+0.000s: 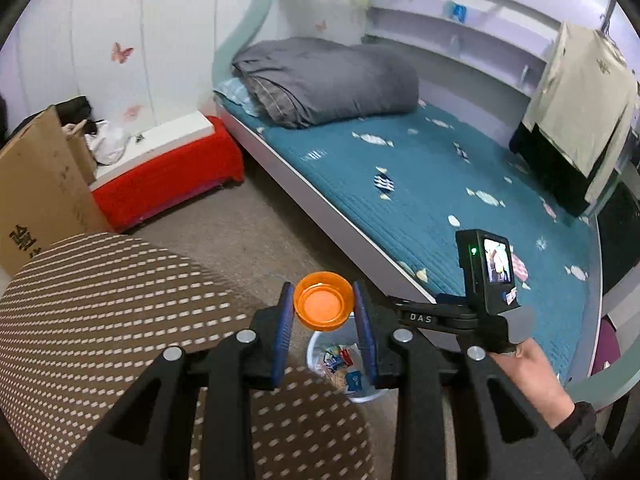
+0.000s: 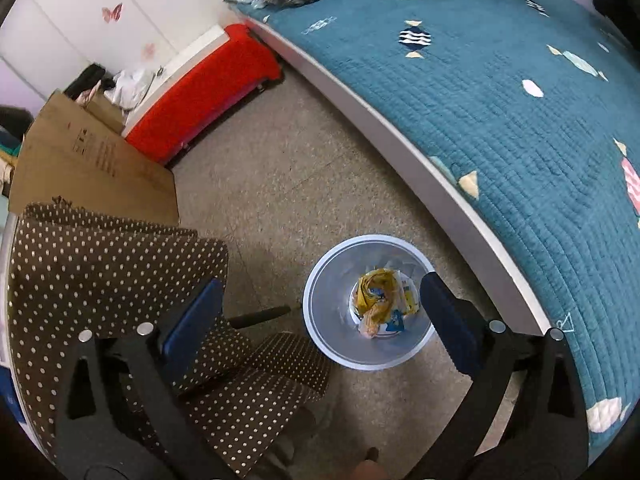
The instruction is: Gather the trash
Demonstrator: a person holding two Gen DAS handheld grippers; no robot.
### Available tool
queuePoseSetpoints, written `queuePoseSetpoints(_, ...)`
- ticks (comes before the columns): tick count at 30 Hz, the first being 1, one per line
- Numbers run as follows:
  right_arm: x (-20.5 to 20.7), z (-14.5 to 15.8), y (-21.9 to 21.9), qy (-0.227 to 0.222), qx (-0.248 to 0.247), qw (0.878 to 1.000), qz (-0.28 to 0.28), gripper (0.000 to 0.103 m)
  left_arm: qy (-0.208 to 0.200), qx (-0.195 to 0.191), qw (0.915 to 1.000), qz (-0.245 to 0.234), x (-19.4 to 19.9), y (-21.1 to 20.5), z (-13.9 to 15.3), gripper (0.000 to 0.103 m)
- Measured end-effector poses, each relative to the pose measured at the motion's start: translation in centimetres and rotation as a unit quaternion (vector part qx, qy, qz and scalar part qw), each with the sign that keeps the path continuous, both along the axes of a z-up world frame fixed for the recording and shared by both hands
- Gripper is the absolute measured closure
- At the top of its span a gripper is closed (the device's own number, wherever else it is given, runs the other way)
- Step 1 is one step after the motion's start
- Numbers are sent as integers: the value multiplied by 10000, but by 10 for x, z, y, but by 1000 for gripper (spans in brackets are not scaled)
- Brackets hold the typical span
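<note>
- The left gripper [image 1: 324, 308] has its 2 blue pads closed on an orange plastic lid [image 1: 323, 300], pressing on its opposite edges; the lid's hollow side faces the camera.
- In the left wrist view the lid hangs over the carpet, with the white wastebasket [image 1: 320, 350] showing between the fingers below it.
- The right gripper [image 2: 320, 312] stands wide open with nothing between its pads.
- In the right wrist view the wastebasket [image 2: 320, 280] stands on the carpet [image 2: 280, 184], between a polka-dot chair [image 2: 120, 264] and the bed [image 2: 500, 120], apart from both.
- Crumpled yellow wrappers [image 2: 378, 288] and other paper scraps lie at the bottom of the wastebasket.
- The person's right hand [image 1: 528, 364], in a dark sleeve, holds the right gripper's handle beside the bed edge.
- A red bench [image 2: 208, 88] and a cardboard box [image 2: 92, 168] stand near the wall.
</note>
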State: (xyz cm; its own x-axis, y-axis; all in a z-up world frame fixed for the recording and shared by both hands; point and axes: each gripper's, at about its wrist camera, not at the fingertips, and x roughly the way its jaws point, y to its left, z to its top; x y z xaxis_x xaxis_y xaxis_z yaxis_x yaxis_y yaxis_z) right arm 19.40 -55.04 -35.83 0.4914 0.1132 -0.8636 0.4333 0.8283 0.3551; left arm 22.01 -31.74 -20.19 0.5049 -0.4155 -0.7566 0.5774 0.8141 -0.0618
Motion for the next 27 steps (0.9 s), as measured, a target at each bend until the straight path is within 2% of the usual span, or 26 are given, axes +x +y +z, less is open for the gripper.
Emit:
queuePoseSetpoints(6, -25, 22, -31, -407, 134, 9979, -491, 6, 306, 200, 9990, -276, 10, -44, -28, 74)
queuePoseSetpoints(14, -51, 59, -56, -882, 26, 9929, -795, 6, 874, 374, 9932, -676, 25, -94, -65, 72)
queuePoseSetpoints(15, -53, 62, -57, -930, 6, 9924, -800, 6, 902, 422, 9926, -698, 27, -98, -68, 66)
queuePoseSetpoints(17, -59, 70, -58, -1009, -42, 9914, -828, 6, 943, 456, 9921, -694, 31, -104, -72, 19)
queuePoseSetpoints(18, -62, 73, -58, -1047, -42, 9909, -842, 6, 887, 482, 9930, -607, 32, -105, -72, 14)
queuePoseSetpoints(22, -74, 84, -53, -1168, -88, 9893, -869, 6, 864, 483, 9938, -500, 33, -102, -66, 11)
queuePoseSetpoints(27, -84, 99, -41, -1287, -82, 9879, -867, 6, 488, 536, 9970, -285, 21, -85, -45, 9)
